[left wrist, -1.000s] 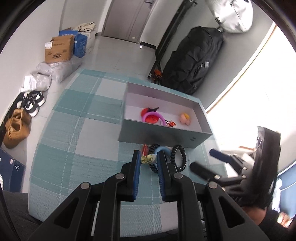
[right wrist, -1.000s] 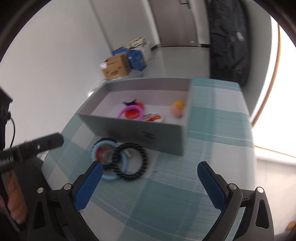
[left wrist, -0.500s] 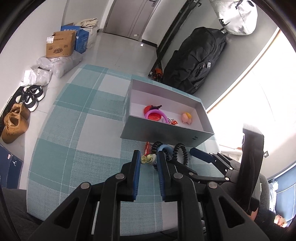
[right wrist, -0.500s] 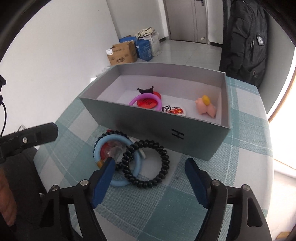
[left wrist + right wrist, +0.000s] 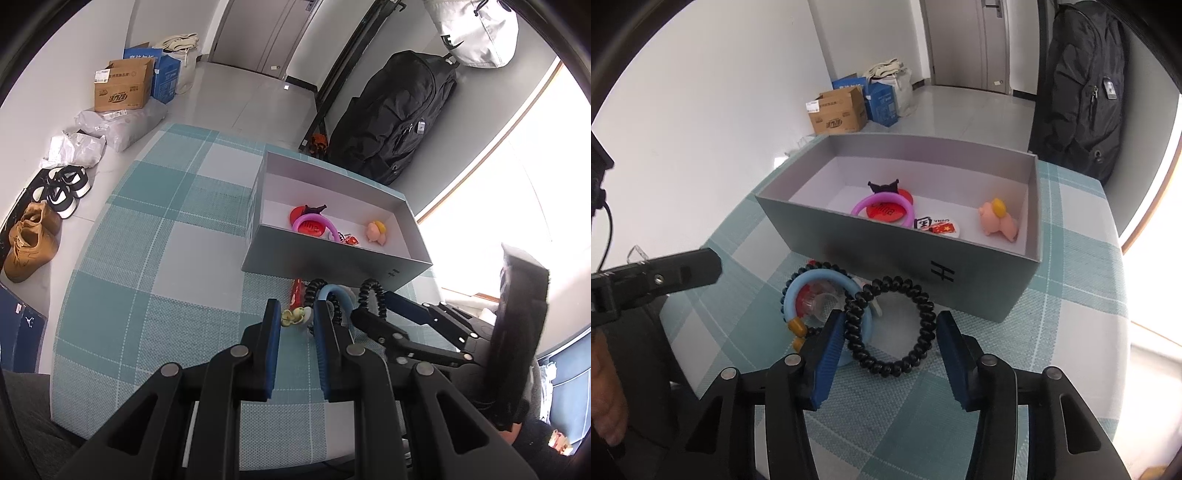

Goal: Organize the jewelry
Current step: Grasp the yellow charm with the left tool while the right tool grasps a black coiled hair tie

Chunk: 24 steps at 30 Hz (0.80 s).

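Only rightward: black coil bracelet (image 5: pixel 890 328) between closing tool (image 5: pixel 891 332).

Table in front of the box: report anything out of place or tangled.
Several pieces lie outside the grey box, piled together: the black coil bracelet overlaps the blue ring, which lies over a dark beaded bracelet. The right gripper is closing around the coil bracelet, and may drag the blue ring.

The grey box (image 5: pixel 979 284) walls off the far side; tablecloth (image 5: pixel 1071 332) rightward lies bare.
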Each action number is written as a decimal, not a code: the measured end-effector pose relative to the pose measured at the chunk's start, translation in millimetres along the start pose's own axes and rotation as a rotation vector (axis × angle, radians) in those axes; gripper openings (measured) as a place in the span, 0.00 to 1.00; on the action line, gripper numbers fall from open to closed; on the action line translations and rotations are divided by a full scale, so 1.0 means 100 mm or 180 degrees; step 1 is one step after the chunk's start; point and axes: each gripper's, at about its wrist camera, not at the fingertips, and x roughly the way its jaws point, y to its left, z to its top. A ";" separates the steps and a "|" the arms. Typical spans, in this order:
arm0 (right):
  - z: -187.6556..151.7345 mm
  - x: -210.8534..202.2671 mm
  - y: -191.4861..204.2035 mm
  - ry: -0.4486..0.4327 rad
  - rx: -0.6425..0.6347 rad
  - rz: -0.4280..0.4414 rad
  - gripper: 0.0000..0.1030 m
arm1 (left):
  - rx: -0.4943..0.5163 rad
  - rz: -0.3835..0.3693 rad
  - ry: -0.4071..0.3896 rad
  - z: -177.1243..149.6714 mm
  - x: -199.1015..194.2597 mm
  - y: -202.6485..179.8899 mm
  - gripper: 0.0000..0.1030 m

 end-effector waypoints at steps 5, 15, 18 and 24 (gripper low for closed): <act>0.01 -0.15 -0.02 -0.0135 0.0034 0.0127 0.48 | 0.0022 -0.0006 -0.0002 0.01 0.02 -0.01 0.13; 0.20 -0.51 -0.09 -0.0572 0.0206 0.0492 0.48 | 0.0160 0.0015 -0.0022 0.10 0.01 -0.13 0.13; 0.29 -0.58 -0.15 -0.0662 0.0257 0.0537 0.48 | 0.0225 -0.0017 -0.0031 0.17 0.01 -0.19 0.13; 0.44 -0.61 -0.31 -0.0779 0.0385 0.0553 0.48 | 0.0298 -0.0053 0.0022 0.32 0.11 -0.28 0.13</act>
